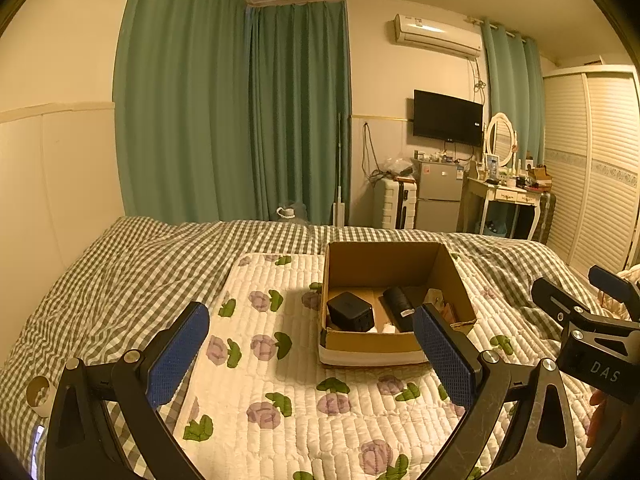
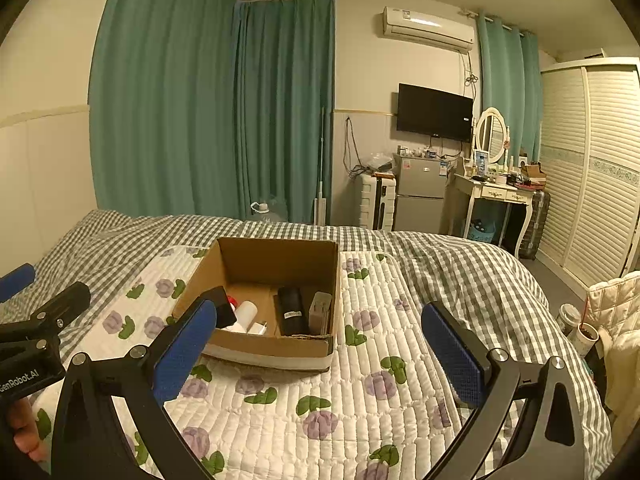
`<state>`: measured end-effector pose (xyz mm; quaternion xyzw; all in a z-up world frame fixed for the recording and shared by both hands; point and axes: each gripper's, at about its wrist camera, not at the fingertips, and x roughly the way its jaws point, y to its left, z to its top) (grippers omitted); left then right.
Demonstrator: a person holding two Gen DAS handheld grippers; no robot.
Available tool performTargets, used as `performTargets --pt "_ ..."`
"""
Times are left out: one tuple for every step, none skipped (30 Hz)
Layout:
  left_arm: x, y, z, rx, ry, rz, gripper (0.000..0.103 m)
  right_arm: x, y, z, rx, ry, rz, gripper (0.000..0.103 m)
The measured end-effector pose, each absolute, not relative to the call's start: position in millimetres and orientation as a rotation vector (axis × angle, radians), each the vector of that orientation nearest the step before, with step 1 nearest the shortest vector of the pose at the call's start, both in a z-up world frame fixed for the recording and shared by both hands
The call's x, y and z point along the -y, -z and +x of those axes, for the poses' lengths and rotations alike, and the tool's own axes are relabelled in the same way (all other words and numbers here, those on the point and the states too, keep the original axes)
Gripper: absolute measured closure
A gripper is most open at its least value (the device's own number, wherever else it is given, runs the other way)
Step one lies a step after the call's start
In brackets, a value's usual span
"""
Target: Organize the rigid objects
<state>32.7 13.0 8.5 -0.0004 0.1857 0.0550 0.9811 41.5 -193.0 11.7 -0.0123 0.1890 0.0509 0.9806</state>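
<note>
Bed [image 1: 120, 264] with checked cover, floral quilted mat [image 2: 360, 380] on top. Your cardboard box [image 1: 384, 268] sits open on the mat, centre of both views. Inside: black cube-shaped block [image 1: 351, 312] at left, black cylinder [image 2: 291, 310] lying flat, white cylinder [image 2: 246, 312], grey flat item [image 2: 320, 312] against the right wall; small white bits too blurred to identify, and the near wall hides the box floor. Your left gripper [image 1: 316, 356] and right gripper [image 2: 320, 352] are both spread wide, holding nothing, short of the box.

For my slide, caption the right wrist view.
Open right gripper above floral quilt, facing cardboard box of small items.
</note>
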Motion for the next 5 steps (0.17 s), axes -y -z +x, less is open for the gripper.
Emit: performTargets --pt "-12.3 -8.2 32.2 -0.373 -0.108 0.002 0.0 193.0 -11.7 42.0 -0.381 -0.103 -0.024 0.0" --pt "-11.8 -7.7 32.1 -0.375 -0.105 0.005 0.0 193.0 -11.5 42.0 -0.383 -0.103 -0.023 0.0" --pt "-11.4 -7.0 32.5 -0.377 -0.106 0.008 0.0 192.8 -11.2 42.2 -0.382 -0.1 -0.022 0.0" --pt "-11.1 -6.8 32.4 -0.377 -0.107 0.009 0.0 193.0 -10.9 42.4 -0.383 -0.098 -0.021 0.0" --pt "-10.9 -6.4 32.4 -0.378 -0.106 0.01 0.0 193.3 -10.3 43.0 -0.386 -0.098 -0.019 0.0"
